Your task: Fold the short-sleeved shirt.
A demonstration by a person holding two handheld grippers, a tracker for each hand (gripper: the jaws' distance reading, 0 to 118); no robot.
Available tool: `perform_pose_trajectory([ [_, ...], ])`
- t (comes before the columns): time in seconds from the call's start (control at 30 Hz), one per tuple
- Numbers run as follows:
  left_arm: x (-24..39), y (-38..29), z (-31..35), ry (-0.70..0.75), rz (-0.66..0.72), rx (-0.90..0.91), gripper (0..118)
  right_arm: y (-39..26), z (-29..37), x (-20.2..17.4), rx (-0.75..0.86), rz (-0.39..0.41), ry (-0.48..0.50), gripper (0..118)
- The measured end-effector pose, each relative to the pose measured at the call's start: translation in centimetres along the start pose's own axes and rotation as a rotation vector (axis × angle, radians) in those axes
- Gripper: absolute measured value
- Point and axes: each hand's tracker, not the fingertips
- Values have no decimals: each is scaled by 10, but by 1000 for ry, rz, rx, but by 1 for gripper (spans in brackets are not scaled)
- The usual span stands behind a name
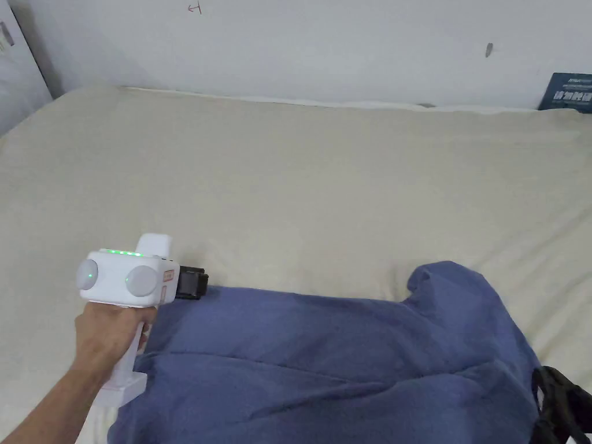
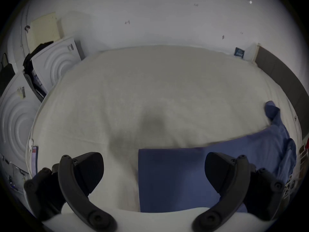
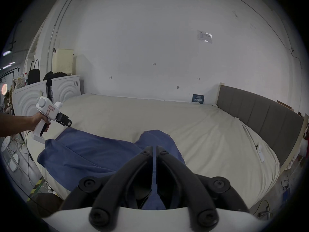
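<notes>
A blue short-sleeved shirt point(image 1: 324, 364) lies spread on the near part of a bed point(image 1: 300, 185) covered with a cream sheet, one sleeve point(image 1: 445, 289) bunched up and pointing toward the white wall point(image 1: 324, 46) behind the bed. The left tool point(image 1: 193, 283), held in a hand point(image 1: 107, 338), hovers at the shirt's far left corner; in the left gripper view its jaws stand wide apart, with the shirt's straight edge point(image 2: 167, 149) lying between them and nothing held. The right tool point(image 3: 154, 152) sits at the shirt's right side, and in the right gripper view its jaws are pressed together with a thin strip of blue cloth showing in the narrow gap, clamped on the shirt. A grey padded headboard point(image 3: 260, 111) runs along the right side of the bed, well apart from the shirt. White moulded panels point(image 3: 66, 88) stand beyond the bed's left end.
</notes>
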Motion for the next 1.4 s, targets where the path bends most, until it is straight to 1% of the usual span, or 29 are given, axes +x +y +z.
perform_pose_trajectory([
  [0.07, -1, -4, -15, 13, 5, -78, 118, -1, -5, 5, -13, 8, -3, 6],
  [0.1, 0, -8, -18, 11, -22, -97, 115, -1, -8, 8, -20, 5, -1, 6],
  [0.13, 6, -16, -15, 19, -48, -129, 102, -1, -12, 12, -29, 1, 2, 6],
  [0.17, 9, -24, -11, 1, -70, -107, 67, -1, -16, 14, -34, 3, 2, 6],
  [0.2, 12, -28, -2, -76, -43, -44, 55, 0, -21, 17, -41, 7, 0, 6],
  [0.23, 17, -29, 7, -33, -51, -14, 35, 1, -29, 20, -50, 9, 1, 6],
  [0.27, 16, -28, 15, -103, -21, -12, 6, 3, -38, 24, -61, 11, 10, 6],
  [0.33, 22, -31, 31, -71, 35, 28, 6, 8, -60, 32, -74, 14, 24, 6],
  [0.37, 19, -29, 35, -89, 39, 36, 6, 13, -74, 38, -81, 12, 33, 12],
  [0.4, 17, -28, 40, -107, 43, 64, 6, 17, -88, 45, -86, 5, 39, 29],
  [0.43, 18, -28, 49, -116, 43, 103, 6, 22, -106, 54, -108, -18, 54, 60],
  [0.47, 18, -28, 58, -124, 38, 134, 6, 28, -126, 61, -156, -18, 61, 99],
  [0.5, 18, -27, 67, -142, 51, 154, 6, 34, -151, 71, -220, -23, 84, 105],
  [0.63, 6, -20, 86, -172, 90, 191, 6, 53, -239, 98, -388, -8, 100, 105],
  [0.7, -1, -15, 87, -182, 104, 202, 6, 60, -274, 102, -444, 35, 91, 105],
  [0.77, -2, -13, 89, -200, 114, 207, 6, 65, -308, 105, -496, 4, 142, 105],
  [0.8, -5, -10, 84, -205, 112, 205, 6, 65, -324, 104, -540, 13, 148, 105],
  [0.87, -5, -7, 83, -210, 116, 188, 6, 59, -348, 96, -604, 90, 144, 105],
  [0.93, -5, -8, 78, -206, 110, 185, 6, 46, -370, 92, -674, 88, 132, 101],
  [1.03, -4, -7, 76, -196, 86, 177, 6, 22, -388, 89, -785, 71, 140, 72],
  [1.07, -6, -8, 73, -201, 86, 172, 6, 14, -387, 86, -778, 82, 141, 61],
  [1.1, -7, -8, 71, -202, 86, 168, 6, 13, -382, 83, -743, 102, 126, 61],
  [1.13, -8, -8, 69, -203, 87, 160, 6, 15, -378, 82, -726, 102, 122, 57],
  [1.17, -9, -8, 68, -202, 85, 155, 6, 16, -378, 83, -731, 90, 129, 39],
  [1.2, -9, -9, 65, -195, 80, 151, 6, 18, -377, 83, -730, 93, 117, 11],
  [1.23, -8, -9, 64, -186, 75, 146, 6, 20, -372, 81, -719, 139, 60, 0],
  [1.27, -8, -9, 63, -186, 73, 145, 6, 22, -367, 82, -714, 123, 99, 0],
  [1.33, -7, -10, 62, -193, 86, 151, 6, 31, -358, 85, -685, 120, 87, 0],
  [1.4, -10, -7, 61, -200, 113, 160, 6, 45, -342, 90, -601, 39, 77, 0],
])
